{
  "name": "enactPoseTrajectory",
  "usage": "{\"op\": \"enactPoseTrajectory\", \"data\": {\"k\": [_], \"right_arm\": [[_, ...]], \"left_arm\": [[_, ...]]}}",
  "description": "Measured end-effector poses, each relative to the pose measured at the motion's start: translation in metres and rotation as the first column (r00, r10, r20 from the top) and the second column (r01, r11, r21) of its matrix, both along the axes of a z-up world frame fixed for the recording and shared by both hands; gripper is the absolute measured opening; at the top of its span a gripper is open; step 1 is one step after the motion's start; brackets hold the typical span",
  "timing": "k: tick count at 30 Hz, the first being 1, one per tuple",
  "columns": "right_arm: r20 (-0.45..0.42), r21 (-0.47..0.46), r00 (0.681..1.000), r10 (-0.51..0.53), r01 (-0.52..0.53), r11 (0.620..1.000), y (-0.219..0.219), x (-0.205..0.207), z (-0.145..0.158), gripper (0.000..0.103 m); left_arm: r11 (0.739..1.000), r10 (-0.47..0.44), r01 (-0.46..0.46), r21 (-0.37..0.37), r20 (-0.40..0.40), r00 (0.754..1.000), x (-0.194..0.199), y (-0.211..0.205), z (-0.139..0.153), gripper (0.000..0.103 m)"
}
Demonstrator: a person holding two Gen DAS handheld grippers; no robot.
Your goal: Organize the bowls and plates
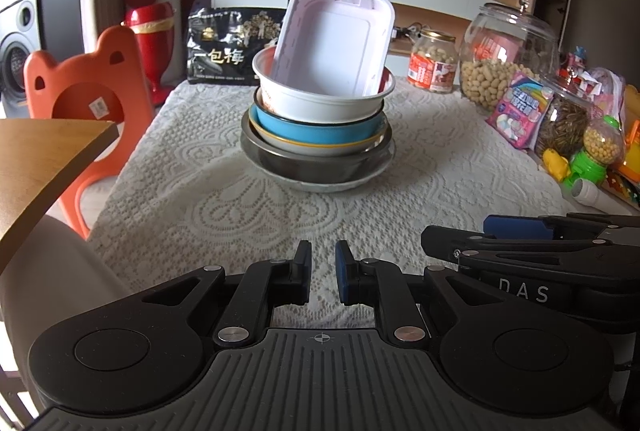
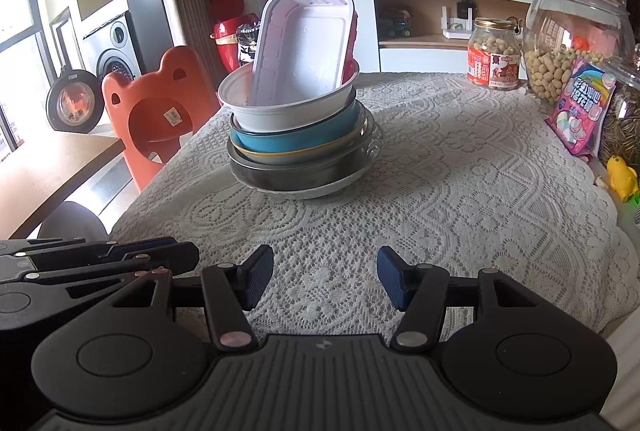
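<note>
A stack of dishes stands on the lace tablecloth (image 1: 224, 199). A white rectangular plastic tray (image 1: 332, 39) leans upright inside a white bowl (image 1: 320, 99). Under it sit a blue bowl (image 1: 316, 133), a steel bowl (image 1: 312, 167) and a glass plate (image 1: 332, 185). The same stack shows in the right wrist view, with the tray (image 2: 304, 47) on top of the white bowl (image 2: 280, 111). My left gripper (image 1: 323, 271) is nearly shut with a narrow gap and empty, well short of the stack. My right gripper (image 2: 324, 281) is open and empty, also near the table's front edge.
Jars of peanuts (image 1: 508, 51), snack bags and toys (image 1: 584, 151) line the table's right side. A black snack bag (image 1: 228, 47) stands behind the stack. An orange child's chair (image 1: 84, 99) and a wooden tabletop (image 1: 44, 151) are at the left.
</note>
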State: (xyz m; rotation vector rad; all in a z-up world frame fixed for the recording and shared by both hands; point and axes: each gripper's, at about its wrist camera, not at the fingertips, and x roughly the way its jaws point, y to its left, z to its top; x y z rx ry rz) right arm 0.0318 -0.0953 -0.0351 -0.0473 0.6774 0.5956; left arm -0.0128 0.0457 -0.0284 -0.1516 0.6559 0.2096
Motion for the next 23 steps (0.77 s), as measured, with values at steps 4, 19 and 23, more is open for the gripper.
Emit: {"op": "enactPoseTrajectory", "data": {"k": [4, 19, 23], "right_arm": [[0.0, 0.0, 1.0, 0.0, 0.0, 1.0, 0.0001, 0.0001, -0.0001, 0.058], [0.002, 0.001, 1.0, 0.003, -0.003, 1.0, 0.0008, -0.0008, 0.0001, 0.058], [0.007, 0.004, 1.0, 0.011, -0.011, 1.0, 0.0012, -0.0002, 0.0, 0.058]], "left_arm": [[1.0, 0.0, 0.0, 0.0, 0.001, 1.0, -0.0001, -0.0005, 0.0005, 0.015], [1.0, -0.005, 0.005, 0.004, 0.007, 1.0, -0.0004, -0.0014, 0.001, 0.015], [1.0, 0.002, -0.002, -0.016, -0.003, 1.0, 0.0023, 0.0025, -0.0007, 0.015]]}}
